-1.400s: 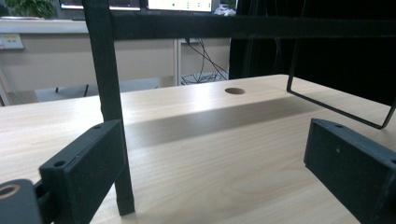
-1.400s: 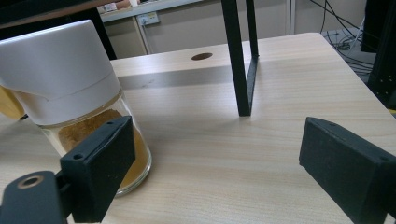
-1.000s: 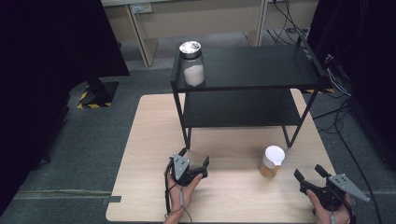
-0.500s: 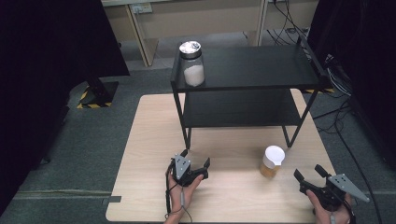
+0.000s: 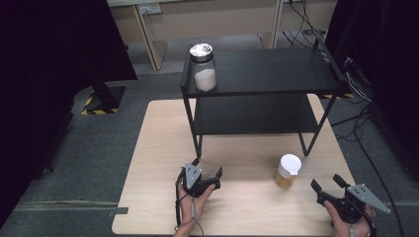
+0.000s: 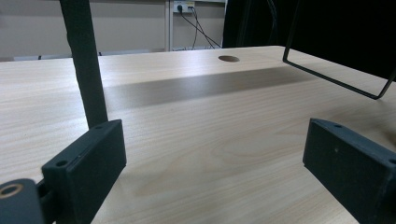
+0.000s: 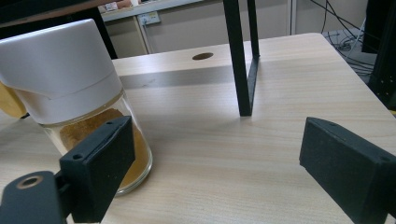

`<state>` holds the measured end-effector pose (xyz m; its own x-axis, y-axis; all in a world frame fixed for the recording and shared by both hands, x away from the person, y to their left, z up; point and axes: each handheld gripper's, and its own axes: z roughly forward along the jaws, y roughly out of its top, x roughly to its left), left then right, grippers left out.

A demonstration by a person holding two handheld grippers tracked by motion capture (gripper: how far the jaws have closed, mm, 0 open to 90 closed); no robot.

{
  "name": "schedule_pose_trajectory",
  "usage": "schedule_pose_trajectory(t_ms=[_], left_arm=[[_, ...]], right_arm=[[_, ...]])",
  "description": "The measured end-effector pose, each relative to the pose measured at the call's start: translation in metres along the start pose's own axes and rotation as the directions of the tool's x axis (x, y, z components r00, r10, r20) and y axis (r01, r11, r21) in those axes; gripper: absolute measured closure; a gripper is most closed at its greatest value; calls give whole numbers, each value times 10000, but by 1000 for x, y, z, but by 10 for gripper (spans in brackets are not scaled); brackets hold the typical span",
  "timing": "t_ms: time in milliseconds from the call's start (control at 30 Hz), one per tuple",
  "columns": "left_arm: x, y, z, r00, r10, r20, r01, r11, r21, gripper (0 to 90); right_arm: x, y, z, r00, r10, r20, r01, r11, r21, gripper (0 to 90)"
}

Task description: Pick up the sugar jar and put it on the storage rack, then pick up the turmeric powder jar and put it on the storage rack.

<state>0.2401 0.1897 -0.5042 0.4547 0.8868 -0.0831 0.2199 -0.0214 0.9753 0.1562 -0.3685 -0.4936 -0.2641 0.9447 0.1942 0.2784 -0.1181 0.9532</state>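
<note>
Where floor greys, pale table (image 5: 163, 148)

This looks like a lab or test room. Black curtains (image 5: 59, 44) hang at both sides, loose cables (image 5: 356, 74) trail over grey carpet (image 5: 89, 163), a hazard-striped stand base (image 5: 101, 98) sits on the floor, and a wall socket (image 5: 148, 9) shows behind the light wooden surface (image 5: 158, 148) with its black metal shelf (image 5: 267, 74).

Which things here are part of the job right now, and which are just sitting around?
In play:
- white-capped jar of brown powder, upright on the table, nearest the right gripper, not yet between its fingers
- right gripper, open
- left gripper, open, nothing in it

Standing by:
- black two-tier shelf
- metal-lidded jar of white powder on its top tier
- wooden table
</note>
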Motion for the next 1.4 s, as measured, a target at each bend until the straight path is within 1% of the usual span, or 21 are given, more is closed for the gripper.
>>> schedule_pose_trajectory(t_ms=[433, 600, 833, 967, 1133, 1200, 1400], left_arm=[[0, 0, 0, 10000, -58, -3, 58, 10000, -1, 55], [1, -1, 0, 9999, -118, 1, 118, 9999, -60, 55], [1, 0, 0, 9999, -122, 12, 122, 9999, 7, 55], [1, 0, 0, 9998, -214, 12, 214, 9998, 15, 55], [2, 0, 0, 9997, -243, 9, 243, 9997, -28, 55], [2, 0, 0, 9998, -219, 15, 219, 9998, -22, 54], [3, 0, 0, 9996, -286, 48, 286, 9996, -19, 55]], right_arm=[[1, 0, 0, 10000, -20, 24, 20, 10000, 0, 108], [1, 1, 0, 10000, -21, -5, 21, 10000, 37, 107], [0, 0, 0, 10000, -53, -39, 53, 10000, 29, 100], [-1, 1, 0, 9999, -50, -113, 51, 10000, 53, 96], [-1, 0, 0, 9994, -166, -297, 167, 9999, 13, 91], [0, 0, 0, 9983, -353, -455, 355, 9994, 35, 79], [12, 0, 1, 9920, -762, -1011, 752, 9971, -139, 74]])
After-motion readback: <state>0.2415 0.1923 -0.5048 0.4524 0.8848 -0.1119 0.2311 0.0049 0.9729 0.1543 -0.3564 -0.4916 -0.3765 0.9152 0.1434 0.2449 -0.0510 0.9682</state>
